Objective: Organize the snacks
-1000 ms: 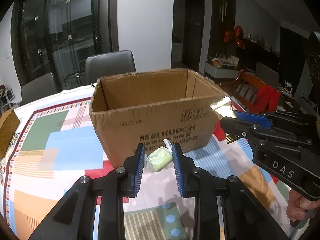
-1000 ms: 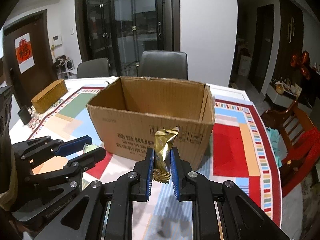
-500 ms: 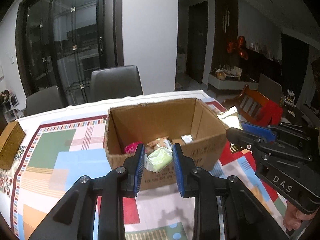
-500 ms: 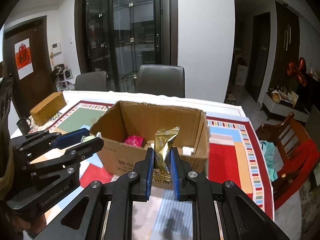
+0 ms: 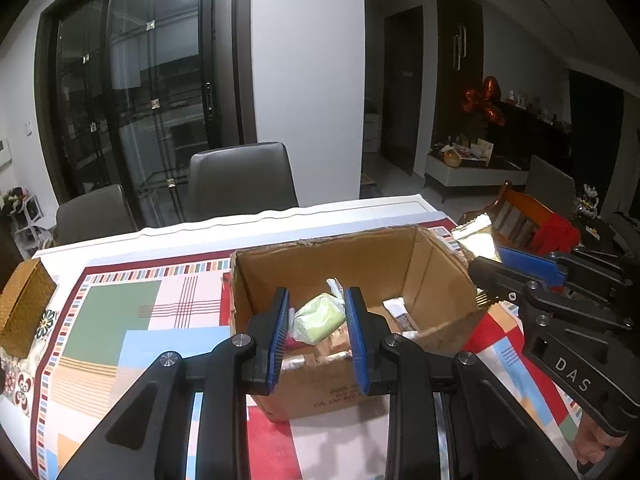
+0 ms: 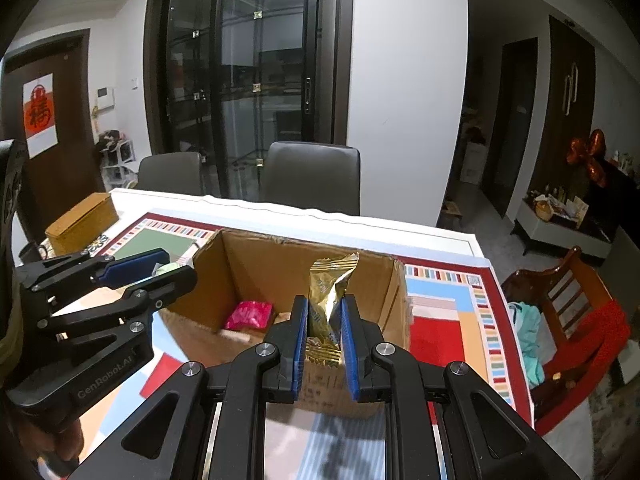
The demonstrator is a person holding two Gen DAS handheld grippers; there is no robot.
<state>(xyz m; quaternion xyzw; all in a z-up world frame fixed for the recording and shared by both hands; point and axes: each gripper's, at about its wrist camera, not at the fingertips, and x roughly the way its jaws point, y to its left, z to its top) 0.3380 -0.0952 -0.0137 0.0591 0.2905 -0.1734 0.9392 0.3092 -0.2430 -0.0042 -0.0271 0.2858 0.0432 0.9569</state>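
An open cardboard box (image 5: 436,264) (image 6: 256,264) stands on the table and holds several snacks, among them a pink packet (image 6: 249,315). My left gripper (image 5: 318,316) is shut on a pale green wrapped snack (image 5: 320,317) and holds it above the box's near edge. My right gripper (image 6: 324,324) is shut on a gold foil snack packet (image 6: 329,288), held upright over the box's near wall. Each gripper shows in the other's view: the right gripper (image 5: 516,276) beside the box's right wall, the left gripper (image 6: 132,276) at its left corner.
The table carries a bright patchwork cloth (image 5: 132,320). A golden woven box (image 5: 22,308) (image 6: 82,218) sits at the table's left edge, with a dark mug (image 6: 30,252) near it. Grey chairs (image 5: 240,184) stand behind the table; a wooden chair with red cloth (image 6: 580,312) stands to the right.
Both grippers have risen and moved forward with their snacks. The view went from the box's front wall to looking down into its open top.
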